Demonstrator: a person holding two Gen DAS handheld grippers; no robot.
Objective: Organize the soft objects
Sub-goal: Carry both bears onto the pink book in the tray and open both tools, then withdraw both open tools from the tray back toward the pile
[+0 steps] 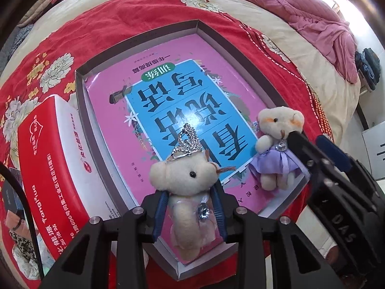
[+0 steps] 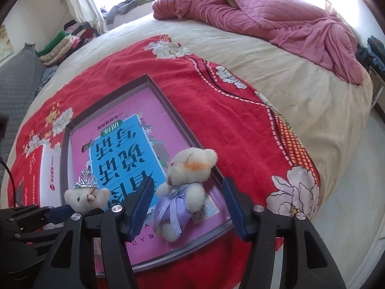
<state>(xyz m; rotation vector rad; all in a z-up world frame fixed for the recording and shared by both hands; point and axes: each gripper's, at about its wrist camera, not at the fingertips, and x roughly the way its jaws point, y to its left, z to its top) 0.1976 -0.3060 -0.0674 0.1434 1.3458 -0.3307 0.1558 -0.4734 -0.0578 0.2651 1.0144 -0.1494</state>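
Both hand-held grippers hang over a shallow grey box [image 1: 80, 101] that lies on a red flowered blanket [image 2: 216, 120] spread across a bed [image 2: 300, 101]. The left hand-held gripper [image 1: 190, 213] is closed on the body of a small cream teddy bear with a silver crown [image 1: 185, 175]; its blue pads press the bear's sides, and the head and crown stick out past the fingertips, over the near part of the box. In the right wrist view this bear [image 2: 85, 198] shows at the near left, with the left tool's blue finger just under its chin.

The right hand-held gripper [image 2: 189, 207] stands open, with wide gaps between its blue pads [image 2: 140, 208] and the second toy. That toy, a cream teddy bear in a purple dress [image 2: 182, 192], lies on its back between the two fingers, head toward the far side and against the box's right wall. It rests on a pink and blue book [image 1: 182, 101] that fills the bottom of the box. The two bears are near each other, apart, the crowned one to the left.

A red and white carton [image 1: 48, 156] lies just left of the box, touching its wall. A pink quilt [image 2: 276, 16] is bunched at the far end of the bed.
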